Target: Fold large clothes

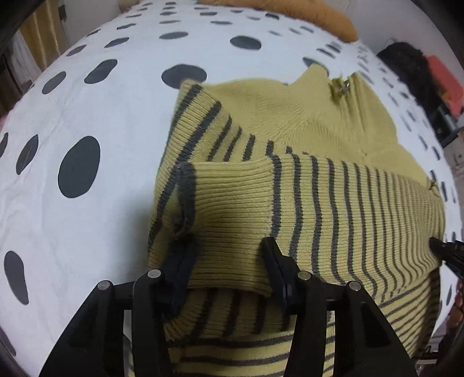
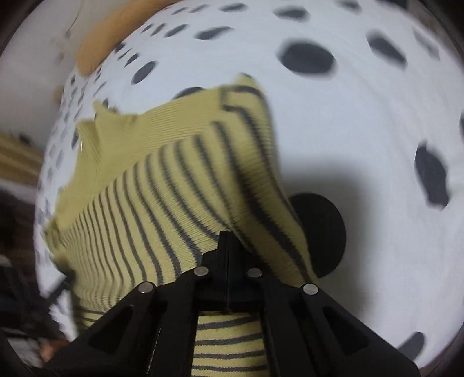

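Observation:
A yellow-green knit sweater [image 1: 290, 188] with dark grey stripes lies on a white bedsheet with dark spots [image 1: 87, 116]. Its sleeves are folded across the body and its zipped collar points away. My left gripper [image 1: 229, 252] is open, its fingers spread over a folded sleeve cuff at the sweater's near edge. My right gripper [image 2: 227, 240] is shut on the sweater's striped edge [image 2: 203, 203] and holds it lifted off the sheet; its tip also shows at the right edge of the left wrist view [image 1: 443, 249]. The right wrist view is blurred.
A mustard-yellow cloth [image 1: 290, 14] lies at the far edge of the bed. Dark and red items [image 1: 429, 78] sit beyond the bed on the right. The spotted sheet [image 2: 362, 145] spreads wide to either side of the sweater.

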A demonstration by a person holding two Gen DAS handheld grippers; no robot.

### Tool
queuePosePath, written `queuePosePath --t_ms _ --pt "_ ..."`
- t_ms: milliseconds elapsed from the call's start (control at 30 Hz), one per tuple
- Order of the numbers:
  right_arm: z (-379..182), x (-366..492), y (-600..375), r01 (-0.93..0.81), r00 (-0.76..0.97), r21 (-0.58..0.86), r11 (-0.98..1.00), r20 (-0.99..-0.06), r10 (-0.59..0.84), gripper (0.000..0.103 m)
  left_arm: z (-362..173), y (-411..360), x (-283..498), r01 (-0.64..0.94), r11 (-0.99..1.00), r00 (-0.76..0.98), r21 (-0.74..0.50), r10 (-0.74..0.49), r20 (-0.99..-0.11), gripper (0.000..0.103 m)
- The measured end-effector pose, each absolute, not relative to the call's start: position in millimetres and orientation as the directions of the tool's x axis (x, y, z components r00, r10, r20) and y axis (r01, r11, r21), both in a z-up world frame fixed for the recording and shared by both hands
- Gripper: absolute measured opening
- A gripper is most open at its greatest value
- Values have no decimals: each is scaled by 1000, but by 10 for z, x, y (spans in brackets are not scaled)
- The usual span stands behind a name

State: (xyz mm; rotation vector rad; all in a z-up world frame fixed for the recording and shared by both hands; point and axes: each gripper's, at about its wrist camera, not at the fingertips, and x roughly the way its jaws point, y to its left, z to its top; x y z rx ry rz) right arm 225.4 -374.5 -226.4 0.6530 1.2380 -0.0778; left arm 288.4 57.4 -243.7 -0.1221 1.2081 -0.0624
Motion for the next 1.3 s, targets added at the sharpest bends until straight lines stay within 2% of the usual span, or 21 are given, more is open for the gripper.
queuePosePath --t_ms 33,100,167,200,267,300,333,367,400,433,600,700,733,767,867,933,967,1033,1100,1167,1300 --pt "-2289 2203 -3841 408 369 477 778 -866 338 0 -2397 587 2877 -11 994 353 -106 -96 -931 36" --pt "-2183 2117 -3903 404 385 468 786 -866 318 0 -2309 695 2856 -33 997 354 -66 -50 -934 23" --pt "-2008 2016 -3913 402 401 433 807 -875 271 0 -2173 911 2764 -122 993 354 0 43 -934 33" --pt "-1936 1977 -3937 405 413 418 813 -877 245 0 -2081 1018 2674 -156 988 367 1 59 -928 45" --pt "-1712 1801 -3945 393 444 341 854 -884 148 12 -1912 1212 2438 -168 984 400 -56 16 -916 53" --pt "-1670 1740 -3941 369 457 327 870 -879 136 16 -1872 1241 2312 -142 987 409 -73 -8 -912 61" --pt "-1634 1665 -3940 350 455 312 884 -881 131 29 -1858 1249 2193 -109 991 414 -71 -19 -910 71" --pt "-1621 1568 -3904 333 441 286 899 -890 119 47 -1880 1238 2058 -78 996 411 -51 -15 -912 75" --pt "-1635 1488 -3907 318 430 269 909 -895 114 56 -1922 1226 1955 -59 997 405 -39 -12 -914 81" --pt "-1668 1382 -3893 302 422 256 918 -900 112 66 -1987 1200 1876 -43 998 395 -37 -17 -919 82" --pt "-1988 991 -3854 297 353 286 911 -919 174 66 -2518 1091 1597 9 1000 251 -10 -12 -968 84" --pt "-2202 923 -3792 300 320 302 905 -925 203 65 -2530 1104 1433 -8 1000 300 -23 -19 -954 85" --pt "-2201 891 -3754 283 330 301 911 -922 203 58 -2518 1107 1404 -12 999 296 -38 -33 -955 83" --pt "-2190 870 -3712 264 330 304 915 -920 211 44 -2508 1100 1372 -11 999 292 -40 -35 -956 82" --pt "-2189 784 -3671 258 319 342 904 -913 255 27 -2483 1067 1249 -11 999 296 -35 -30 -955 70" --pt "-2181 697 -3683 271 321 352 896 -911 261 21 -2453 1076 1142 -37 997 301 -67 -53 -952 53" --pt "-2178 635 -3694 276 327 368 888 -905 273 18 -2430 1090 1082 -51 995 305 -84 -64 -950 47" --pt "-2163 506 -3700 280 315 380 881 -904 290 14 -2388 1113 929 -70 992 317 -106 -79 -945 24" --pt "-2134 359 -3714 283 307 388 877 -903 301 12 -2317 1173 790 -96 985 327 -141 -102 -939 16" --pt "-2134 201 -3764 300 302 417 858 -895 329 12 -2295 1309 660 -129 972 319 -199 -149 -936 16" --pt "-2278 -110 -3744 305 254 407 861 -906 338 12 -2386 1436 378 -136 962 304 -235 -185 -934 21"
